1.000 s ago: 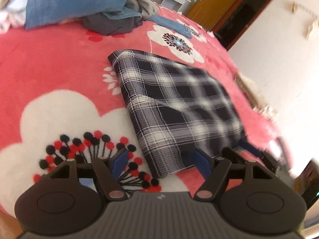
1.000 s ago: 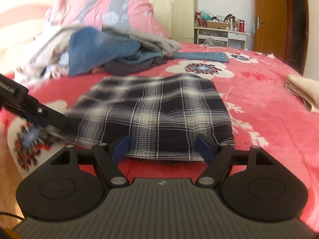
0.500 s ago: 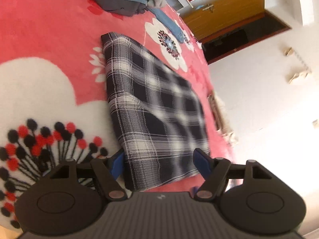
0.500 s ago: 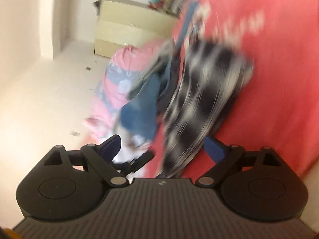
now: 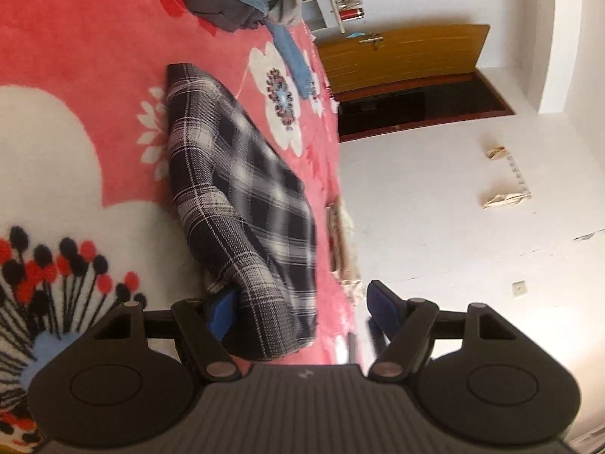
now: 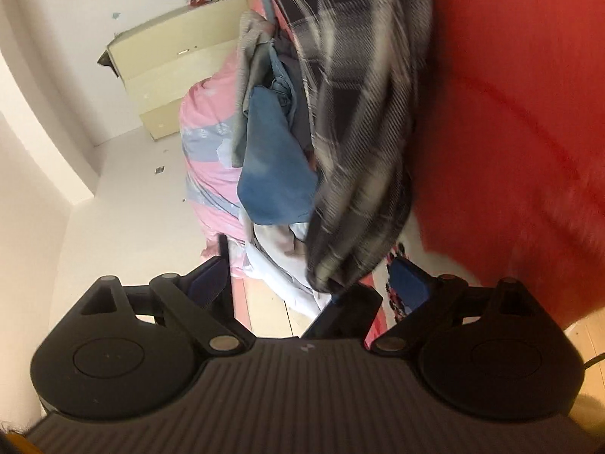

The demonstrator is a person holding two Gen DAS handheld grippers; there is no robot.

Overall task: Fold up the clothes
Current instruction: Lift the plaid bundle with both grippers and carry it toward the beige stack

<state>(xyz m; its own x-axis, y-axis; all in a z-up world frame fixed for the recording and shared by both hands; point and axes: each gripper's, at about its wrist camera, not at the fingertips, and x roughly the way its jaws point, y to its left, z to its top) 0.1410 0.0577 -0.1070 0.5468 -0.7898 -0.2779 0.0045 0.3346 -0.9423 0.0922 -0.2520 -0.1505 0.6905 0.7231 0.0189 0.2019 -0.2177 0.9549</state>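
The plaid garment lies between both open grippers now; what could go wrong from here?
1. The left gripper is open around the thick folded corner of the plaid garment; closing may catch only some layers, so the fold could slip apart.
2. The right wrist view is blurred, so the right gripper may close off the edge.
3. Either finger might pinch the pink blanket too.

The plaid garment [image 6: 359, 121] is motion-blurred and cut off above (right wrist view), its shape unclear.

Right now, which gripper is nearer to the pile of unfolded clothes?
Hard to call. Both the left gripper and right gripper sit at the plaid shirt's near edge, with the pile beyond the shirt.
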